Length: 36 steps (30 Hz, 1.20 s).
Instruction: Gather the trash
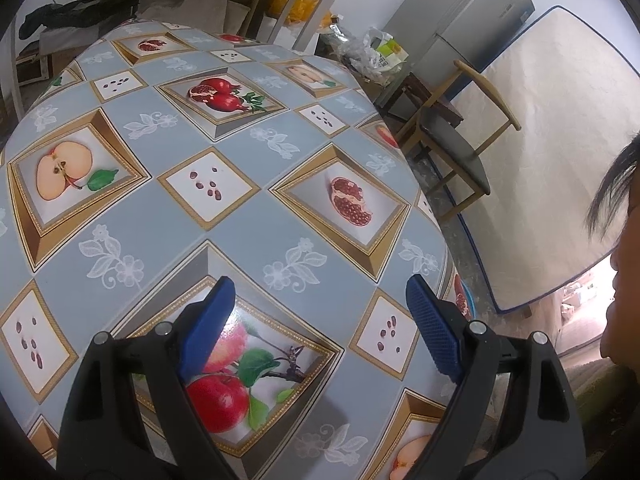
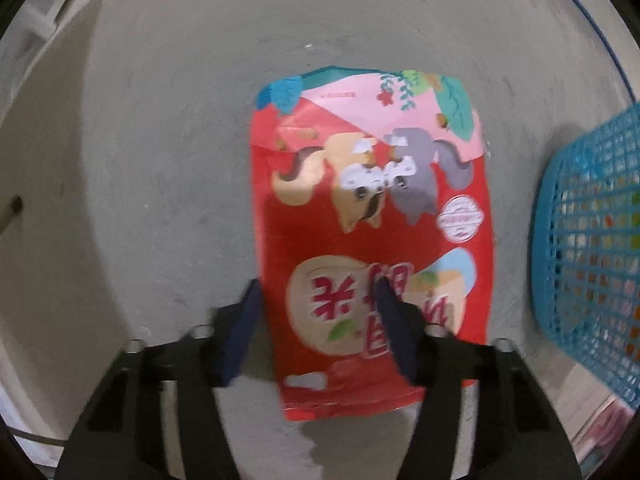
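Observation:
A red snack bag (image 2: 372, 224) with cartoon squirrels lies flat on the grey floor (image 2: 140, 160). My right gripper (image 2: 320, 300) points straight down over the bag's lower half, jaws partly apart. Its left fingertip (image 2: 250, 308) sits at the bag's left edge, while the right one is over the printed face. The bag shows no fold or pinch between them. A blue mesh basket (image 2: 592, 240) stands at the right edge. My left gripper (image 1: 320, 282) hangs wide open over a fruit-patterned tablecloth (image 1: 240, 208), nothing between its fingers.
Past the table's right edge stand a wooden chair (image 1: 452, 148), a leaning mattress (image 1: 552, 152) and a grey fridge (image 1: 468, 20). Bags clutter a low stool (image 1: 372, 52) behind. A person's head (image 1: 616, 280) is close at the right.

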Each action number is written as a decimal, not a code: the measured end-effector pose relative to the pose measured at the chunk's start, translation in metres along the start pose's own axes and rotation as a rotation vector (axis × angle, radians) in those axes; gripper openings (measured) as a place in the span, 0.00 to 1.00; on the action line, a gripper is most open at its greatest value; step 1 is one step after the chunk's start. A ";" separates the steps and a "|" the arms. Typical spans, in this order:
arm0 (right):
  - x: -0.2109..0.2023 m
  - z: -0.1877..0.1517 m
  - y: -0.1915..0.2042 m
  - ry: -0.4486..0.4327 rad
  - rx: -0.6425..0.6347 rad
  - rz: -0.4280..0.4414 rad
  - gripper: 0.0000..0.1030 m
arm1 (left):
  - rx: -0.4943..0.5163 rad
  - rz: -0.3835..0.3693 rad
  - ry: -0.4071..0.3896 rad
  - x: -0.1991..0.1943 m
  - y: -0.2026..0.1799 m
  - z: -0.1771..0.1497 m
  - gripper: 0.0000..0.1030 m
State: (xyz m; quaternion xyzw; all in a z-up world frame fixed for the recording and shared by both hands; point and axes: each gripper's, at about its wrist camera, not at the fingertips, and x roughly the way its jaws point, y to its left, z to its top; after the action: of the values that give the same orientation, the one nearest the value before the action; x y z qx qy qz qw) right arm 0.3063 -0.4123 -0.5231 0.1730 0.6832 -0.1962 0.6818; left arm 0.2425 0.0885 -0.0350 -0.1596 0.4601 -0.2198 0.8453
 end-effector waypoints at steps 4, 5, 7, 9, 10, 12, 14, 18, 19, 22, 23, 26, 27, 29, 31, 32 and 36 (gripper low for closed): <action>-0.012 0.004 -0.002 0.001 0.016 -0.019 0.33 | 0.000 -0.005 0.000 0.002 0.000 0.000 0.81; -0.012 0.004 0.002 0.000 0.014 -0.021 0.31 | 0.000 -0.005 -0.001 0.002 0.000 0.000 0.81; -0.011 0.001 0.011 -0.003 0.000 -0.035 0.02 | -0.001 -0.002 0.001 0.002 0.000 0.001 0.81; -0.004 0.003 0.015 0.011 -0.004 -0.054 0.01 | -0.002 -0.003 -0.002 0.001 0.000 0.001 0.81; -0.006 0.003 0.015 0.010 -0.003 -0.060 0.01 | -0.001 -0.003 -0.003 0.002 0.000 0.000 0.81; -0.011 0.004 0.015 0.009 0.011 -0.074 0.00 | -0.002 -0.003 -0.008 0.000 -0.001 0.000 0.81; -0.018 0.005 0.013 -0.002 0.015 -0.089 0.00 | 0.001 -0.003 -0.014 -0.001 -0.001 -0.001 0.81; -0.018 -0.003 -0.003 -0.028 0.021 -0.081 0.00 | 0.001 -0.006 -0.020 -0.003 0.001 -0.001 0.81; -0.023 -0.004 -0.005 -0.041 0.020 -0.083 0.00 | 0.001 -0.006 -0.021 -0.003 0.001 -0.001 0.81; -0.036 -0.016 -0.005 -0.067 0.027 -0.093 0.00 | -0.002 -0.016 -0.029 -0.004 0.000 -0.001 0.81; -0.041 -0.019 -0.008 -0.074 0.032 -0.096 0.00 | -0.002 -0.022 -0.032 -0.005 -0.001 -0.001 0.81; -0.055 -0.027 -0.018 -0.094 0.046 -0.098 0.00 | 0.005 -0.033 -0.040 -0.006 -0.004 -0.001 0.81; -0.064 -0.029 -0.020 -0.111 0.038 -0.109 0.00 | 0.005 -0.034 -0.042 -0.006 -0.004 -0.002 0.81; -0.077 -0.032 -0.020 -0.146 0.009 -0.150 0.00 | 0.003 -0.040 -0.045 -0.006 -0.004 -0.003 0.81; -0.088 -0.034 -0.018 -0.178 -0.030 -0.212 0.00 | -0.004 -0.043 -0.039 -0.005 -0.002 -0.005 0.81; -0.093 -0.035 -0.016 -0.190 -0.057 -0.258 0.00 | -0.009 -0.045 -0.036 -0.004 -0.001 -0.006 0.81; -0.094 -0.035 -0.001 -0.210 -0.174 -0.429 0.00 | -0.016 -0.048 -0.036 -0.004 0.001 -0.008 0.81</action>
State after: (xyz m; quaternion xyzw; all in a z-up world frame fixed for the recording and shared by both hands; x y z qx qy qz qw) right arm 0.2760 -0.3927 -0.4297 -0.0566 0.6442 -0.2935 0.7041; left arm 0.2344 0.0910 -0.0371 -0.1814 0.4428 -0.2334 0.8465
